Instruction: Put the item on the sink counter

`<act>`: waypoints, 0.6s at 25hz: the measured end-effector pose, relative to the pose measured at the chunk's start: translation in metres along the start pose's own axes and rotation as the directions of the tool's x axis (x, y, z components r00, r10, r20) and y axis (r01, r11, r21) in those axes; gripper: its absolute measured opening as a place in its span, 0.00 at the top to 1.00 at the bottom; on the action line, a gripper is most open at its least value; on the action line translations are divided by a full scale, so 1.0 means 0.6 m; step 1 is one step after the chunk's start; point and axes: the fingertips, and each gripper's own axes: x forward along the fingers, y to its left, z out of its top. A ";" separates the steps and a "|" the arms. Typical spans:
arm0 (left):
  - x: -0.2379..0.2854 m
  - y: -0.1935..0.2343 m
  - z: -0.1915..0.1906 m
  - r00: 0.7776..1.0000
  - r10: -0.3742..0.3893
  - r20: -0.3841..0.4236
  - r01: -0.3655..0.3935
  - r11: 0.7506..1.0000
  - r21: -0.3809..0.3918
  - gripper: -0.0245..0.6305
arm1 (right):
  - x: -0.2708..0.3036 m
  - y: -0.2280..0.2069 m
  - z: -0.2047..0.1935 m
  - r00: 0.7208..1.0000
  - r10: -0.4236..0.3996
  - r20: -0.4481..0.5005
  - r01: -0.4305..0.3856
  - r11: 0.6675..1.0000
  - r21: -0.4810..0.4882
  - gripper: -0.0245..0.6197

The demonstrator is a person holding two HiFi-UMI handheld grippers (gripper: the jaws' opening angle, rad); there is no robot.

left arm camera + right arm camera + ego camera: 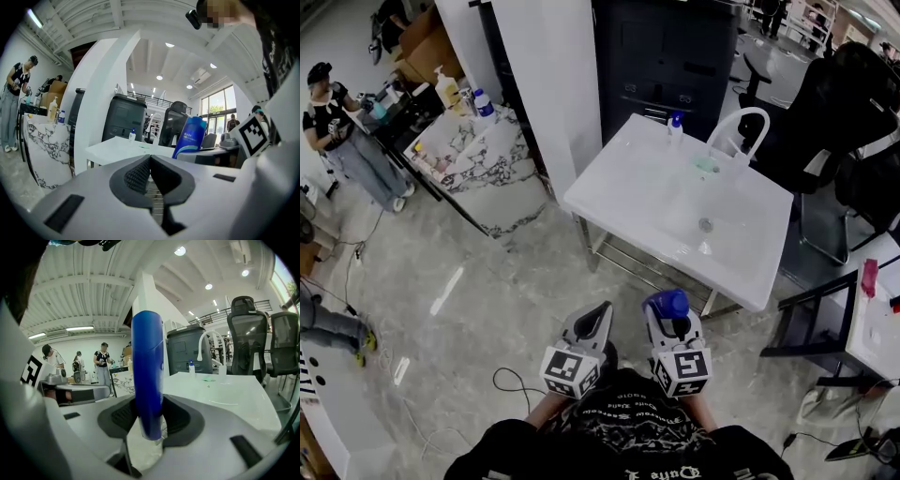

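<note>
Right tongs (149, 420): clenched on upright blue plastic bottle (147, 371).
Left tongs (150, 171): clenched, empty.
Advice: hold bottle vertical; seat base on flat white sink desk (628, 187).

Print on the blue bottle (190, 136) and shirt (623, 422) is unreadable.

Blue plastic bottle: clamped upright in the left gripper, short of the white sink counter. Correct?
No: the right gripper view shows the blue plastic bottle clamped upright in the right gripper; the left gripper is shut, empty. The bottle is short of the white sink counter.
</note>
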 end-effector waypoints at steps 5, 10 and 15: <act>0.037 0.028 0.004 1.000 -0.011 -0.003 0.011 1.000 0.000 0.95 | 0.031 -0.014 0.014 1.000 -0.016 0.010 0.016 1.000 -0.004 0.72; 0.105 0.079 0.015 0.999 -0.046 -0.003 0.046 0.999 0.005 0.95 | 0.091 -0.044 0.035 0.998 -0.061 0.018 0.061 0.998 -0.008 0.72; 0.194 0.144 0.049 0.995 -0.102 -0.004 0.102 0.995 0.007 0.95 | 0.170 -0.087 0.060 0.992 -0.130 0.004 0.130 0.992 0.006 0.72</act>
